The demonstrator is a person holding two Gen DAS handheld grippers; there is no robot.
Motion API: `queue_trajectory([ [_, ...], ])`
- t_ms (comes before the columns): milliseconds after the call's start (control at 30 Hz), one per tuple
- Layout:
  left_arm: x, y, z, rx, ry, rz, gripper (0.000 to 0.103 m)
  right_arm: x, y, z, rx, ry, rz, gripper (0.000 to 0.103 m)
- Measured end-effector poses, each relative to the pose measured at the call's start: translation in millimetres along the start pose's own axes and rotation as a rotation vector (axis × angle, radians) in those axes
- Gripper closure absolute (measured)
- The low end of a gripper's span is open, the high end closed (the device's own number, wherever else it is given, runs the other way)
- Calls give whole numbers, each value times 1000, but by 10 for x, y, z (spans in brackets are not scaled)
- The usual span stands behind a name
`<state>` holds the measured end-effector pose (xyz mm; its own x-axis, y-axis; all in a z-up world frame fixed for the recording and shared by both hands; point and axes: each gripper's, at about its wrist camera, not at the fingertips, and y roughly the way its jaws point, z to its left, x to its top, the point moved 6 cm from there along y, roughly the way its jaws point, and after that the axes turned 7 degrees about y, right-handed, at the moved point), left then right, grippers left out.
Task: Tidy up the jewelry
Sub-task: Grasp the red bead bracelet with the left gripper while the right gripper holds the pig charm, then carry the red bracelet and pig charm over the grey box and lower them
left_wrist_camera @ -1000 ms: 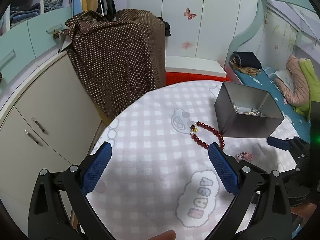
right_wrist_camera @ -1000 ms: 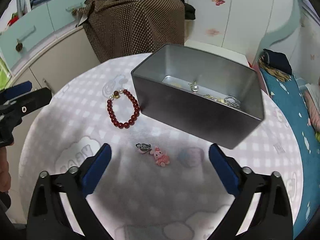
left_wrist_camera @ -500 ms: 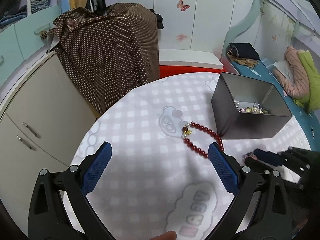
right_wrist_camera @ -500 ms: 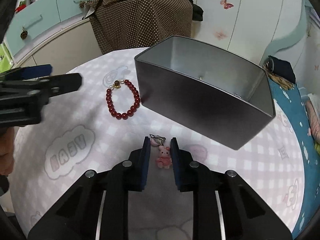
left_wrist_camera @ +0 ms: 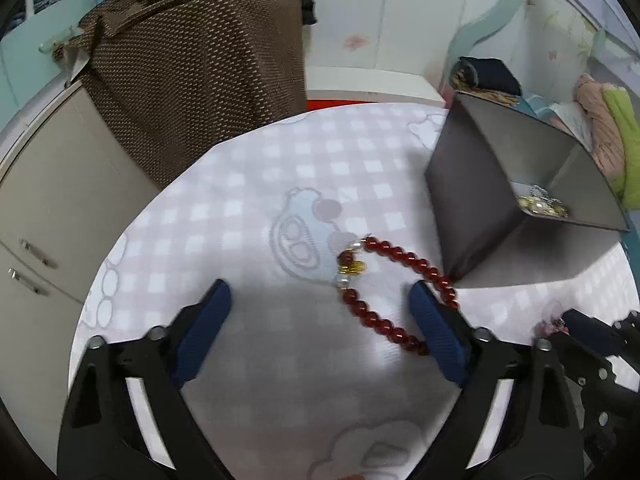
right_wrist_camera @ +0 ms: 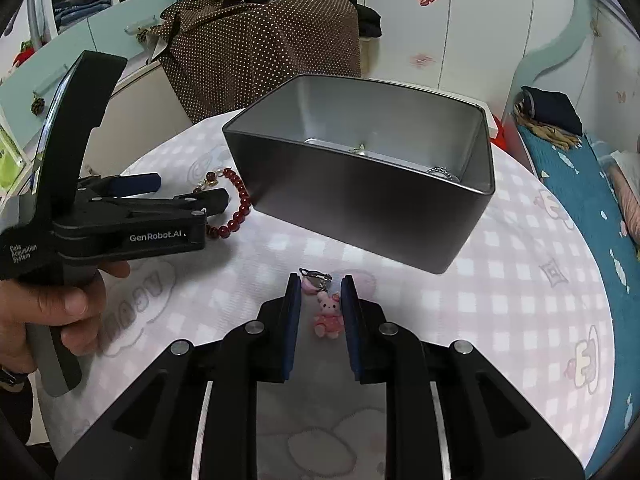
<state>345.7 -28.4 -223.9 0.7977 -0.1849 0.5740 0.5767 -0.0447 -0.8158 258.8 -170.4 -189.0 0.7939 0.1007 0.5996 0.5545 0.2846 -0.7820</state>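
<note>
Right wrist: pink bunny charm (right_wrist_camera: 329,314) between narrowed, not visibly pinching right gripper (right_wrist_camera: 320,294) pads.

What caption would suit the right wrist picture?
Right gripper closing around a pink bunny charm before a grey metal box on the checked table.

Left spread, right narrowed

My left gripper (left_wrist_camera: 320,308) sits low with its blue pads wide apart, its handle gripped by my left hand (right_wrist_camera: 60,304) at nine o'clock; my right gripper (right_wrist_camera: 320,300) has its pads drawn near, a gap between.
</note>
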Motion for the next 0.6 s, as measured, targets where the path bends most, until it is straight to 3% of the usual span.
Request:
queue_trajectory([
  [67, 6, -38, -24, -14, 14, -5, 59, 5, -14, -12, 7, 5, -2, 84],
  [100, 3, -52, -32, -24, 19, -5, 67, 9, -23, -13, 10, 7, -4, 84],
  [133, -4, -62, -36, -34, 24, -5, 85, 9, -33, -15, 12, 6, -6, 84],
  [167, -24, -78, -34, -53, 26, -2, 94, 14, -46, -7, 14, 6, -10, 84],
  [267, -82, -146, -10, -102, 15, 5, 95, 21, -83, 17, 22, 8, -19, 84],
  [600, -22, -628, 47, -95, 39, -89, 95, 34, -310, 44, 20, -6, -56, 84],
])
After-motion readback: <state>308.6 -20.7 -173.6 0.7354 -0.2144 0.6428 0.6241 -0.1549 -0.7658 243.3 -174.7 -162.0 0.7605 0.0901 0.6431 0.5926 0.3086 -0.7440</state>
